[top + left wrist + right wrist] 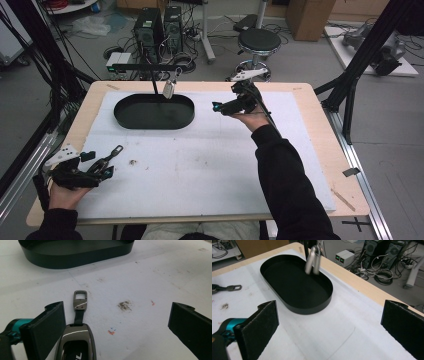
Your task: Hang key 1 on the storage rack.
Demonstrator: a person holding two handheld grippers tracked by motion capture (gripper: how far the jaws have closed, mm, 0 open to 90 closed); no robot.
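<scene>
A dark glossy key fob [76, 345] with a short strap and a metal clasp [80, 300] lies flat on the white mat [150, 277]. It rests between the wide-apart jaws of my left gripper [117, 320], close to the left jaw, with no pad touching it. From above, the key fob [111, 156] and left gripper [100, 164] are at the table's front left. My right gripper [226, 100] hovers open to the right of the black oval tray [125, 117]. Its own view looks over the tray [327, 296], with nothing between the right gripper [329, 322] jaws.
Silver metal pieces [169, 90] hang from a black stand over the tray's far rim, also silver pieces [313, 261]. A brown stain [133, 162] marks the mat. Beyond the wooden table edge [200, 85] stand a stool [258, 42], computers [159, 27] and black frame struts [360, 60].
</scene>
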